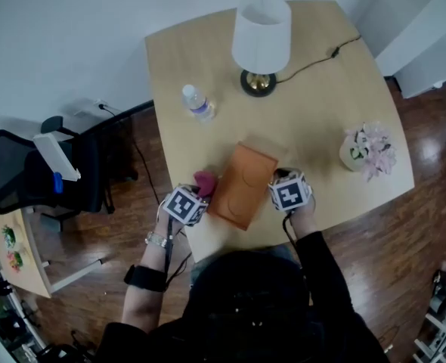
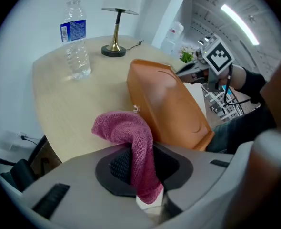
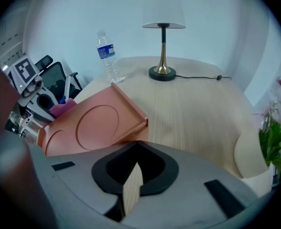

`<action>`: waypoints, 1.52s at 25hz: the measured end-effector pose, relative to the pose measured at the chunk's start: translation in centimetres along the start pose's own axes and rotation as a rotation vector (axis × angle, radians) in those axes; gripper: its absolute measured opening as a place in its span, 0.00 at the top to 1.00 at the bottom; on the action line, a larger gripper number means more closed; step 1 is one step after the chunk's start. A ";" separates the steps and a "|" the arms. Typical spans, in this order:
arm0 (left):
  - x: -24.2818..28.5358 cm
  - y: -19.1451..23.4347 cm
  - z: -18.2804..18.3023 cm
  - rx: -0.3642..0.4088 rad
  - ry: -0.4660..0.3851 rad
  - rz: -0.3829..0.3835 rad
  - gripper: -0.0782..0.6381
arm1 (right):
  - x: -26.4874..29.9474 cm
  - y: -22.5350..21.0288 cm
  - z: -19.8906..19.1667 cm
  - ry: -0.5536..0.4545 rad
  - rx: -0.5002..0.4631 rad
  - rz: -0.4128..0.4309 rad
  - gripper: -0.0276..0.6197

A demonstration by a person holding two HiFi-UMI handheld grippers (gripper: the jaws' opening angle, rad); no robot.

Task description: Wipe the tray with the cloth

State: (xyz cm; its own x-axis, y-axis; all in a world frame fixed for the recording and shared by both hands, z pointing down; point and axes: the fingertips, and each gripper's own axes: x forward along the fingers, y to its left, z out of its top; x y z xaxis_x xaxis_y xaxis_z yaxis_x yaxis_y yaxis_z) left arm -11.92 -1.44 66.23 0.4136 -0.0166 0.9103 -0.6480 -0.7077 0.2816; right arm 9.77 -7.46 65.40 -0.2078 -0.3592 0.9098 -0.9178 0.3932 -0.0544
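Note:
The orange tray [image 1: 242, 184] with round recesses stands tilted on the wooden table [image 1: 321, 104], near its front edge. My right gripper [image 1: 279, 178] is at the tray's right side, shut on its thin pale rim [image 3: 131, 192]. The tray's face [image 3: 93, 123] slopes away to the left in the right gripper view. My left gripper [image 1: 200, 190] is just left of the tray, shut on a pink cloth [image 2: 131, 137] that folds over above the jaws. The cloth [image 1: 205, 181] hangs close beside the tray's [image 2: 171, 106] left edge; whether it touches is unclear.
A white-shaded lamp [image 1: 261, 44] on a brass base stands at the back of the table, its cord running right. A water bottle [image 1: 198, 103] is at back left, a flower pot [image 1: 367, 151] at right. A black office chair [image 1: 41, 172] stands on the floor to the left.

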 end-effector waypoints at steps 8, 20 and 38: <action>2.9 -7.9 -2.5 -0.012 0.018 -0.104 0.77 | 0.7 1.0 3.9 -0.042 -0.079 -0.002 0.95; 5.7 -14.7 -0.7 0.040 0.059 -0.213 0.77 | 1.1 2.3 8.8 -0.096 -0.212 -0.019 0.95; -3.5 3.4 3.4 0.149 -0.014 0.067 0.77 | -8.9 -1.5 -3.5 -0.137 0.141 -0.170 0.95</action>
State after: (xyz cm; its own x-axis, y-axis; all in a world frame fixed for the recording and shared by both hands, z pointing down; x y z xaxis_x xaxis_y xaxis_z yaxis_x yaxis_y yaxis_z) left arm -13.40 -6.16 63.02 0.3823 -0.0767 0.9209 -0.5726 -0.8018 0.1710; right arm 14.20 -1.90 58.84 -0.0821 -0.5251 0.8471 -0.9796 0.1988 0.0284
